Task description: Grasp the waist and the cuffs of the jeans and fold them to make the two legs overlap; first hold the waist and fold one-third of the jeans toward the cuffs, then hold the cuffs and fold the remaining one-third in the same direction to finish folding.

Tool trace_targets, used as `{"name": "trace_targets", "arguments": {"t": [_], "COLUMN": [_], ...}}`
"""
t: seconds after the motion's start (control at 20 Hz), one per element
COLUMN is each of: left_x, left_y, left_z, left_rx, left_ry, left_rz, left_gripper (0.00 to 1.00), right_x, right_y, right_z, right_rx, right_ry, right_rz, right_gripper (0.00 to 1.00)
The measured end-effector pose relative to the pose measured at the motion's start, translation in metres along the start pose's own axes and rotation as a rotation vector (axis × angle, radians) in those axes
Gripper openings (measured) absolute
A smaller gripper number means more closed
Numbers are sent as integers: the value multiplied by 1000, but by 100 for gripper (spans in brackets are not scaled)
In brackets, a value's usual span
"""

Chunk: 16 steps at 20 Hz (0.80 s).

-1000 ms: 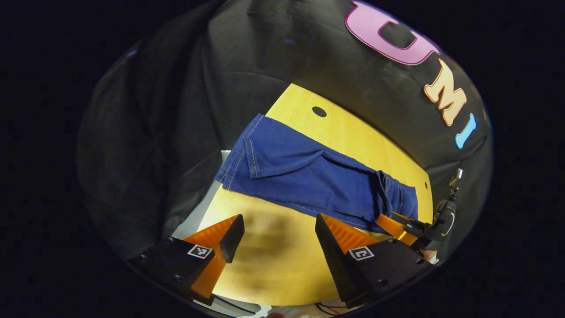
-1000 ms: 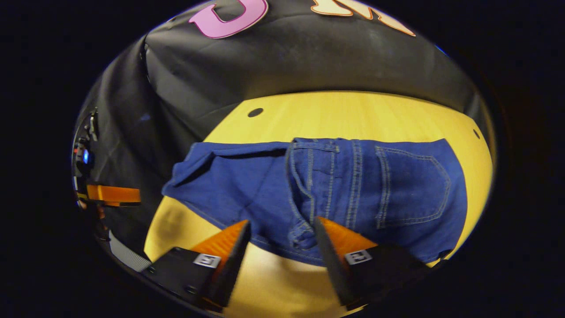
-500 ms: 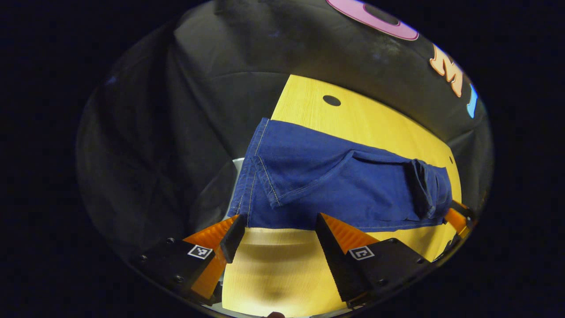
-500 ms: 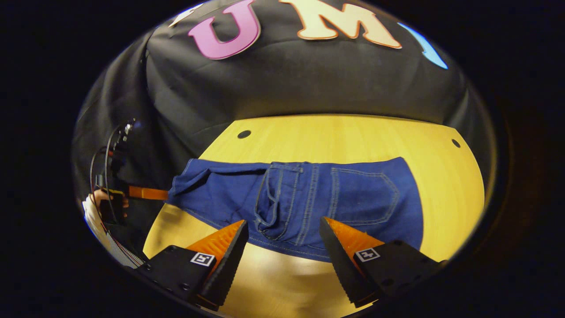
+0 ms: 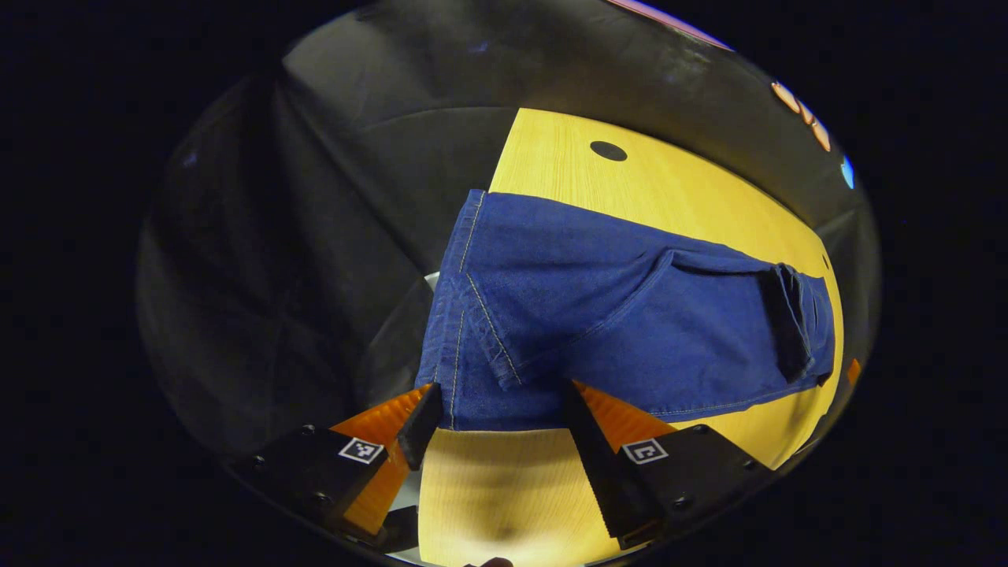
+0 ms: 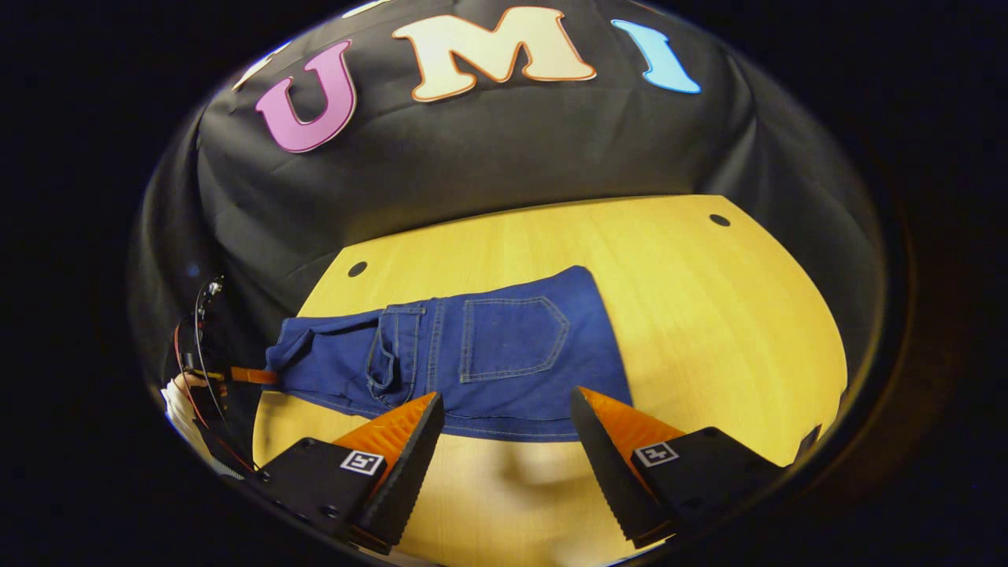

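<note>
A yellow wooden table (image 6: 709, 315) stands against black cloth, with blue jeans (image 6: 488, 354) lying partly folded along its near edge, back pocket up and no readable writing on them, while the left gripper (image 5: 494, 413) gapes wide at the cuffs and the right gripper (image 6: 508, 425) hovers open and empty
</note>
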<state>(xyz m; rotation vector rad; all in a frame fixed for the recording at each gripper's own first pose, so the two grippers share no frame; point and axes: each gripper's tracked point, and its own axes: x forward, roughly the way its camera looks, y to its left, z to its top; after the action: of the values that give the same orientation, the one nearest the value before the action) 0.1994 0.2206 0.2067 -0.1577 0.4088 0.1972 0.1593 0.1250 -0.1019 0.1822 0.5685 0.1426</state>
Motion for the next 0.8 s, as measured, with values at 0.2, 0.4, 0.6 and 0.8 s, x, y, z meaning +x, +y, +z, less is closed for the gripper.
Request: {"name": "trace_targets", "arguments": {"t": [0.2,0.4,0.6,0.8], "left_x": [2,-7,-12,-10], "left_y": [-4,0,-25,-29], "left_z": [-4,9,24,25], "left_rx": [6,-7,-6,-87], "left_ry": [33,27,18,-6], "left_rz": [7,-4,-74,-90], "left_gripper": [96,88,50,7], "right_x": [-6,-5,-6,-9], "right_y": [-2,8,18,16], "right_z": [3,-8,-17,-23], "right_rx": [39,6,-18,-26], "right_ry": [-10,6,20,26], "right_rz": [-2,11,26,21], "right_gripper": [99,99,94,99]}}
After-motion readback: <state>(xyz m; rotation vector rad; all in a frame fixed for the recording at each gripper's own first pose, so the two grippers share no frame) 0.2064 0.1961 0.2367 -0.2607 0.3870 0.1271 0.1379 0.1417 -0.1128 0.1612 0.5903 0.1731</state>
